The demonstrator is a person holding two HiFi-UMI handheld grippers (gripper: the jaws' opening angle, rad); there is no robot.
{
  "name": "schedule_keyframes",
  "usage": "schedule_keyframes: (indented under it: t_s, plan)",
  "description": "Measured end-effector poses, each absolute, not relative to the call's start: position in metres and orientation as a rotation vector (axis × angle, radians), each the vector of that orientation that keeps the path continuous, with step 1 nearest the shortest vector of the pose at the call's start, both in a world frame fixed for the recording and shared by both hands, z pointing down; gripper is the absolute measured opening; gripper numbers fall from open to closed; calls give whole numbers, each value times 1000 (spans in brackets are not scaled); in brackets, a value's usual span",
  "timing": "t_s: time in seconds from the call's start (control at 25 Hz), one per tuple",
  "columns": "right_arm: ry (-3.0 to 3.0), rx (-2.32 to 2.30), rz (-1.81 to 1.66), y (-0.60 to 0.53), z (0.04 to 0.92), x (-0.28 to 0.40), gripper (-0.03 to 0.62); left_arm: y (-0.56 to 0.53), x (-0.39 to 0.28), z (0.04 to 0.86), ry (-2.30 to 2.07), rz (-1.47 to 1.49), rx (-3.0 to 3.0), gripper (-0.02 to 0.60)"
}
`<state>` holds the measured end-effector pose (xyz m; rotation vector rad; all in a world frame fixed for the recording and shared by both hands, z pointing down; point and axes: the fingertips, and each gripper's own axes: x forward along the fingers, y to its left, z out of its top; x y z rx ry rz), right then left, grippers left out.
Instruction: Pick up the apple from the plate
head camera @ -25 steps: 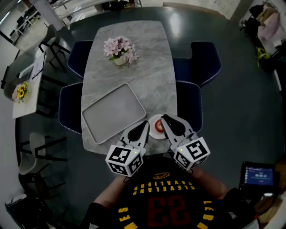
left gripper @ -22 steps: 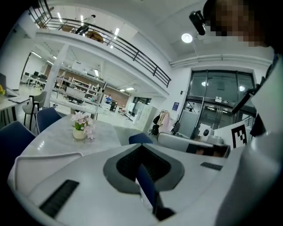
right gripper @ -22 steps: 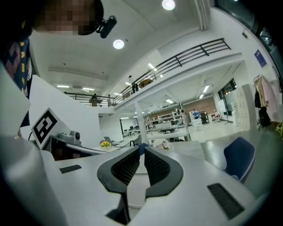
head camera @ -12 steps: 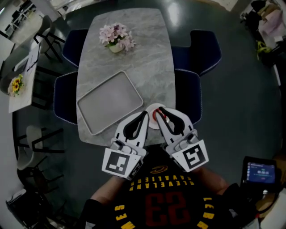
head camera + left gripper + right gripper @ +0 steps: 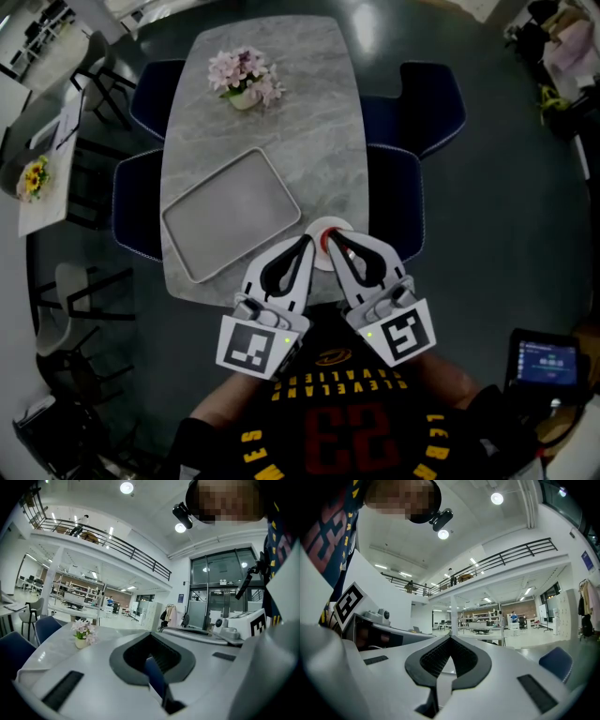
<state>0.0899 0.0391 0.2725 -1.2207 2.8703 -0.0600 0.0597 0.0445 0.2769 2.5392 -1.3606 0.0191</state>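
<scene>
Apple [image 5: 324, 244] mostly hidden behind right claw [image 5: 332, 235]; it and left claw [image 5: 306, 240] both pressed together.

A small red round apple [image 5: 324, 243] sits on a small round white plate [image 5: 317, 228] near the right-hand corner of the grey marble table [image 5: 281, 122] closest to the person, only a sliver of it showing beside the right gripper [image 5: 331, 234].
</scene>
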Motion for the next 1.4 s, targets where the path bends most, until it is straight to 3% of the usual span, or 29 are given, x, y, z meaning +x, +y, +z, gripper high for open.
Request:
schedule_keyframes:
  t_s: [1.4]
  plan:
    - [2878,-1213,-59,43,273,89,8,49,61,275,-1384,43,2576,1]
